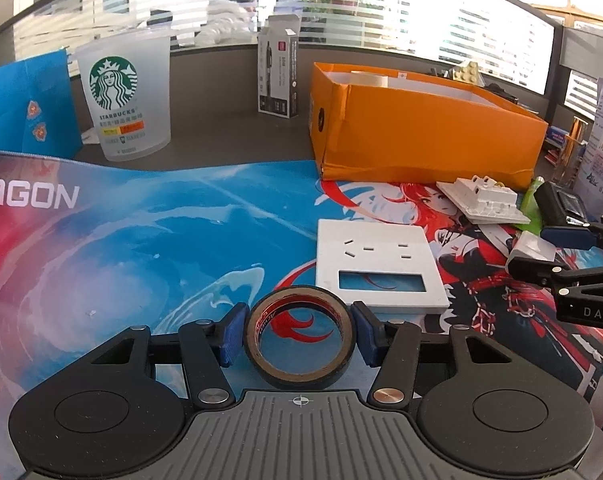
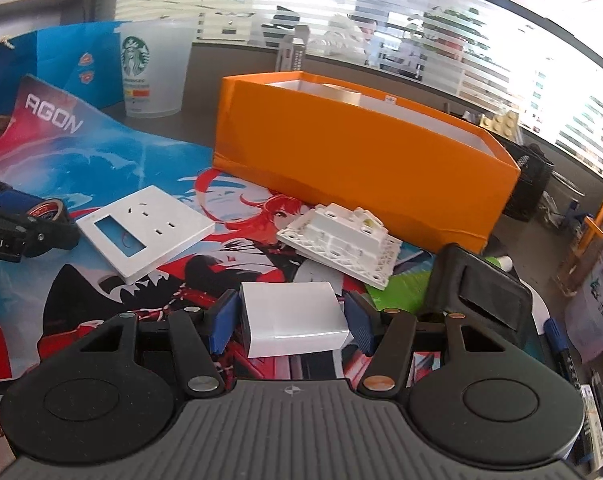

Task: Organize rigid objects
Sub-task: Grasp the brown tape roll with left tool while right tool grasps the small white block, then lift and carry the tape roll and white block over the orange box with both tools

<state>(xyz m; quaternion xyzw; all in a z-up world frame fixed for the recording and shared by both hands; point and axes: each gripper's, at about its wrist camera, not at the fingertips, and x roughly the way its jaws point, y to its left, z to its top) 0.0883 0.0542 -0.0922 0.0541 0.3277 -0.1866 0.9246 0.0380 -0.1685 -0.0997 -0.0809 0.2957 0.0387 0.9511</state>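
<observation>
On the printed desk mat's left part, the left claw [image 1: 299, 334] brackets a black tape roll [image 1: 300, 340], pads barely touching; rightward, the right claw [image 2: 289, 322] straddles a white plastic block [image 2: 293, 322]. Squeeze squarely, lift clear of the orange cardboard box [image 2: 361, 160] wall behind them on the grey tabletop [image 1: 221, 120]; office blinds beyond.

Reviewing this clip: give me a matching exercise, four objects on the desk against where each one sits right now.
Objects:
1. tape roll
2. white block
3. orange box
4. Starbucks cup

Places:
A. back of the mat, open top
B. between the right gripper pads
C. on the grey desk beyond the mat, by the blue bag
D. between the left gripper pads

Pairs: 1-D, 2-B, 3-A, 4-C
</observation>
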